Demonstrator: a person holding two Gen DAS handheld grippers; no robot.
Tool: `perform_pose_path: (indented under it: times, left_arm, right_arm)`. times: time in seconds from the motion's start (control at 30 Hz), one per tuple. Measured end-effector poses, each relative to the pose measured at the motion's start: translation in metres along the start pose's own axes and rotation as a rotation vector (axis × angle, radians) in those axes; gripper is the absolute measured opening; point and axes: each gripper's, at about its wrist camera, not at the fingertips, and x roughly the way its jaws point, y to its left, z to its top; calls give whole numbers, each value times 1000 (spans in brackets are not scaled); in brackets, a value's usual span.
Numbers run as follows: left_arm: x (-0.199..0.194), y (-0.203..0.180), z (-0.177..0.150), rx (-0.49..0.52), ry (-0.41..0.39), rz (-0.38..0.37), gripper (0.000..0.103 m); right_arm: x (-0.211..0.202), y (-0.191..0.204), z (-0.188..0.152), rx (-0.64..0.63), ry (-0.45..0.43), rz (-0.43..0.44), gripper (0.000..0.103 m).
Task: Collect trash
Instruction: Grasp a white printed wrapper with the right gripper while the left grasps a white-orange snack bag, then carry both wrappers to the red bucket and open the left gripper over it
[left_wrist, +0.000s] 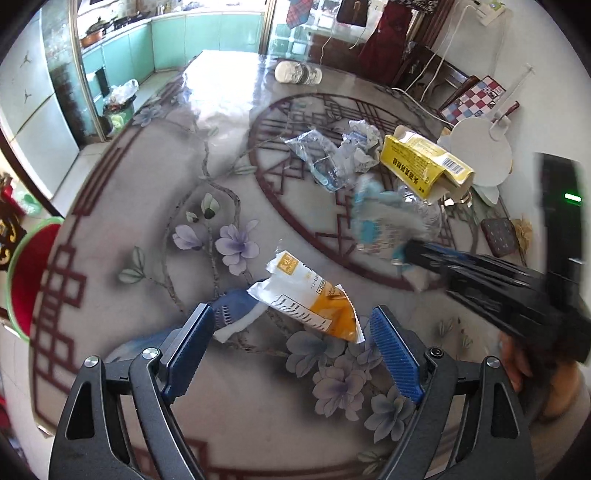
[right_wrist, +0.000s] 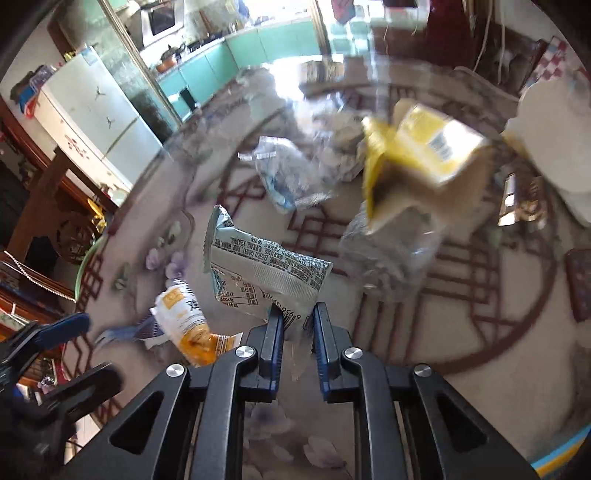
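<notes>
An orange-and-white snack wrapper (left_wrist: 306, 299) lies on the flower-patterned glass table (left_wrist: 147, 177), on top of a blue-and-white scrap (left_wrist: 236, 314). My left gripper (left_wrist: 291, 310) hangs over it, open, one blue finger on each side of the wrapper, neither pressing on it. My right gripper (right_wrist: 298, 317) is shut on the lower edge of a pale blue-and-white wrapper (right_wrist: 266, 273). In the left wrist view this gripper (left_wrist: 413, 254) shows blurred at the right. A yellow carton (left_wrist: 421, 166) and crumpled clear plastic (left_wrist: 325, 155) lie farther back.
A red basin with a green rim (left_wrist: 29, 280) sits beyond the table's left edge. At the far end lies a jar (left_wrist: 299, 72). A white round object (left_wrist: 480, 151) and a dark square pad (left_wrist: 498, 236) are at the right. A bin (left_wrist: 118, 110) stands on the kitchen floor.
</notes>
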Motion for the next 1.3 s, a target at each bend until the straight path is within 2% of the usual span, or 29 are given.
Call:
perform_pose_path:
  times: [0.1, 0.23, 0.3, 0.37, 0.47, 0.57, 0.77, 0.97, 1.3]
  left_arm:
    - [22, 1, 3, -44, 37, 2, 86]
    - [48, 0, 7, -56, 88, -2, 86]
    - [57, 0, 8, -52, 99, 11, 75]
    - [63, 1, 10, -57, 111, -10, 53]
    - [61, 0, 12, -47, 111, -22, 33]
    - [53, -1, 12, -19, 88, -2, 23]
    - [20, 13, 14, -37, 23, -9, 22]
    - [-17, 23, 18, 2, -54, -16, 22]
    - [-46, 59, 34, 22, -141, 4, 22]
  right_arm:
    - [-27, -5, -6, 33, -41, -36, 13]
    - [-41, -9, -16, 78, -33, -42, 13]
    - [-46, -13, -21, 89, -31, -50, 13]
    - [-49, -18, -25, 112, -36, -49, 13]
    - [-55, -20, -27, 142, -45, -46, 13]
    - [-55, -14, -24, 148, -57, -35, 13]
    - [-50, 4, -15, 142, -70, -6, 13]
    - [-51, 32, -4, 117, -91, 0, 13]
    - [-53, 78, 11, 104, -126, -8, 13]
